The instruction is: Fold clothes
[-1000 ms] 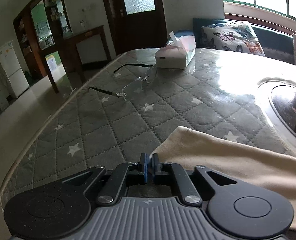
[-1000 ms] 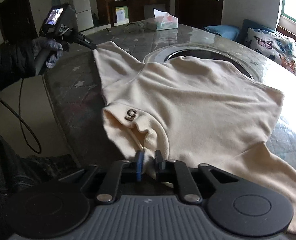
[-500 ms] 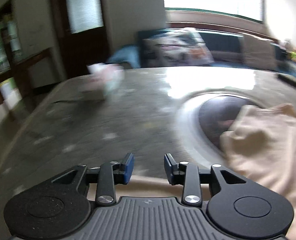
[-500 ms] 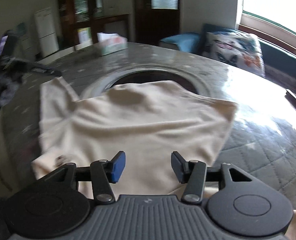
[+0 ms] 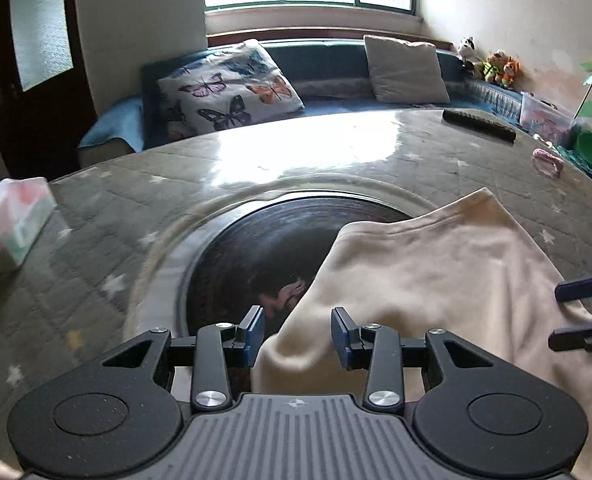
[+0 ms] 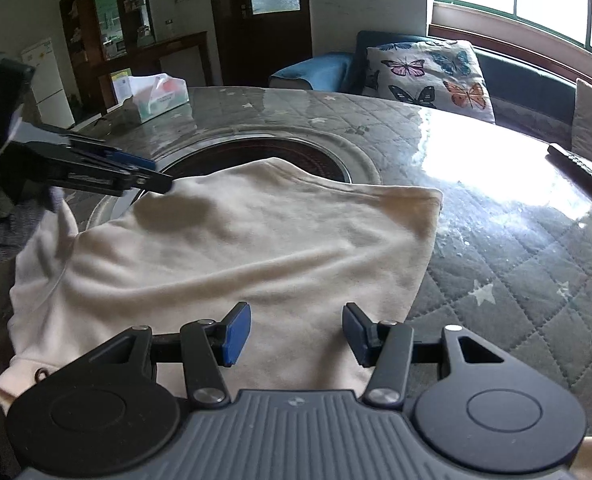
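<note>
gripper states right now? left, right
Left gripper: open, cream garment edge between the jaws, not pinched.
Right gripper: open above the garment, holding nothing.

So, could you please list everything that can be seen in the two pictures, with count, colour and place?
Garment: one, cream, folded on the table, partly over the dark round centre.
Table: one, grey quilted cover with white stars, under a glossy sheet.
Tissue box: one, white and green, at the far table edge.
Remote control: one, black, on the table near the sofa.
Butterfly cushion: one, white with coloured butterflies, on the sofa.
Plain cushion: one, beige, on the sofa.
Soft toys: several, mixed colours, at the sofa's end.
Left tongs: black with blue pads, open, garment edge between them.
Right tongs: black with blue pads, open, over the garment.
</note>
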The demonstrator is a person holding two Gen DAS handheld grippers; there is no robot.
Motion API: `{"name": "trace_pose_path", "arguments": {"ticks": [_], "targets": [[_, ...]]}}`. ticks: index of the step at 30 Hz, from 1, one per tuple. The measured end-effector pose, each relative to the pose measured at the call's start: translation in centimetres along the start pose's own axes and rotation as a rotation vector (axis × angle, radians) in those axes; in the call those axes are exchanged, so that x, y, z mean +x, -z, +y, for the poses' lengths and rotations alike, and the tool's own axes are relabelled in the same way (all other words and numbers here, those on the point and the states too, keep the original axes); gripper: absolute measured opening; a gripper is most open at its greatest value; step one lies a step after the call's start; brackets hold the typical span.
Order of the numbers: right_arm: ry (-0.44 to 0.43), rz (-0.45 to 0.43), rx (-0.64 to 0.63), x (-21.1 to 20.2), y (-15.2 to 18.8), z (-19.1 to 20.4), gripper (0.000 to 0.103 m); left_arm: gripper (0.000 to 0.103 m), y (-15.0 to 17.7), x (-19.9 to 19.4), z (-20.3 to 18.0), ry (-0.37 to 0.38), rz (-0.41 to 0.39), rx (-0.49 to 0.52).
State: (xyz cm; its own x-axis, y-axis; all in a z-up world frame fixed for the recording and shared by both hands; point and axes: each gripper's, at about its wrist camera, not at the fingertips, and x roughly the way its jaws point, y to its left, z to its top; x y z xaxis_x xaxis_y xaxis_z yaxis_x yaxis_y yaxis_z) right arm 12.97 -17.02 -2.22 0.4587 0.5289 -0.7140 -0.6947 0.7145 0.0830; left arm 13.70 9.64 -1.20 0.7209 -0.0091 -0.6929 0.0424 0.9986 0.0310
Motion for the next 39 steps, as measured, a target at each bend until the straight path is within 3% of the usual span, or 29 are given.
{"name": "trace_pose_path", "arguments": {"ticks": [4, 8, 11, 15, 18, 24, 30, 33, 37, 39], "targets": [[0.003, -0.003, 0.018, 0.2, 0.1, -0.5, 0.052, 0.032, -0.4, 1.5, -0.2, 0.028, 0.022, -0.002], [0.004, -0.010, 0.036, 0.3, 0.2, -0.9, 0.052, 0.005, -0.4, 1.6, 0.2, 0.047, 0.019, -0.036], [0.003, -0.015, 0.047, 0.3, 0.2, -1.1, 0.052, 0.004, -0.4, 0.7, 0.2, 0.064, -0.005, -0.052], [0.005, -0.023, 0.055, 0.2, 0.3, -1.3, 0.052, 0.004, -0.5, -1.7, -0.9, 0.126, -0.069, -0.056], [0.009, -0.028, 0.060, 0.0, 0.2, -1.3, 0.052, 0.004, -0.3, -3.1, -2.5, 0.186, -0.095, 0.004], [0.015, -0.040, 0.072, -0.2, 0.1, -1.5, 0.052, 0.004, 0.3, -2.8, -4.3, 0.280, -0.067, 0.017], [0.020, -0.107, 0.086, -1.5, -1.1, -1.6, 0.052, 0.004, 2.0, -2.8, -7.5, 0.378, -0.010, 0.118], [0.013, -0.133, 0.091, -1.6, -1.7, -1.6, 0.052, 0.007, 2.0, -3.7, -7.4, 0.384, -0.035, 0.128], [0.013, -0.128, 0.099, -1.0, -1.9, -1.6, 0.052, 0.010, 0.9, -4.1, -5.4, 0.274, -0.072, 0.051], [0.016, -0.116, 0.105, -0.6, -1.6, -1.7, 0.052, 0.026, 0.5, -3.2, -4.6, 0.228, -0.046, -0.001]]}}
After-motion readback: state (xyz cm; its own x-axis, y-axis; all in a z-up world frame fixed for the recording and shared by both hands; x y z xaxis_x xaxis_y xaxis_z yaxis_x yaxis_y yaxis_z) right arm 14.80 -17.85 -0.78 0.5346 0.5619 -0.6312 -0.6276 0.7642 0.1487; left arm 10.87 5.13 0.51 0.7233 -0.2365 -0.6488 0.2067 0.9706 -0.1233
